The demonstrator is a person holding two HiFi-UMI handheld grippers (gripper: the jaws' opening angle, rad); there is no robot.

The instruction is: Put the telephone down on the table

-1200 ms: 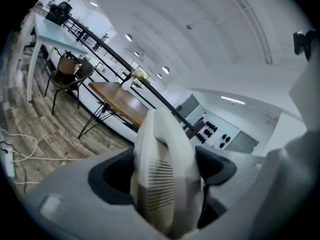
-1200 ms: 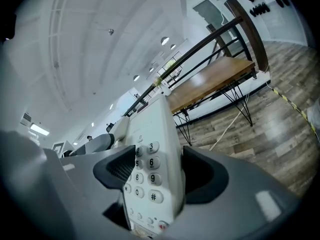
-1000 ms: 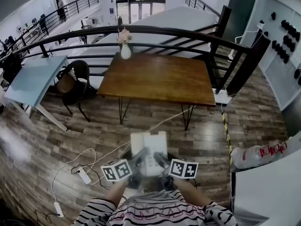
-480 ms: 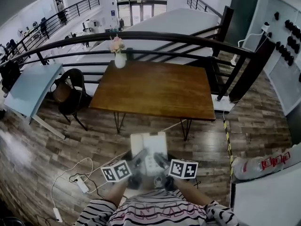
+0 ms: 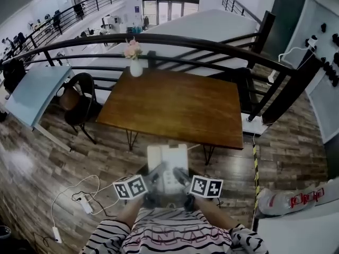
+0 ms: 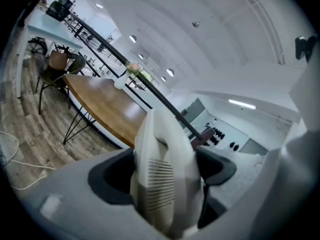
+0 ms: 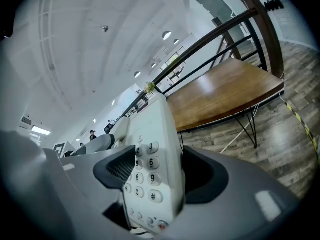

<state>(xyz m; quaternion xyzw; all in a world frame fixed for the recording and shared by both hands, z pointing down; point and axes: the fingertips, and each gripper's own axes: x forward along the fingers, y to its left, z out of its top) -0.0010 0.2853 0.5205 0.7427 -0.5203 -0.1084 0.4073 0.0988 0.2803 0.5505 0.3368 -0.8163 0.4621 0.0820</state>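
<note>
While tight between fingers of left gripper [image 5: 157, 175] and right gripper [image 5: 179, 177], telephone [image 5: 167, 157] aloft, short of table [image 5: 175, 105].

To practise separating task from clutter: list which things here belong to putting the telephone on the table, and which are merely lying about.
Job in hand: telephone; left gripper and right gripper, both shut on it; wooden table.

Lying about: flower vase; chair; floor cables; blue table.

Vase [image 5: 136, 67] on table [image 5: 175, 107] (chair [image 5: 79, 97] left)
</note>
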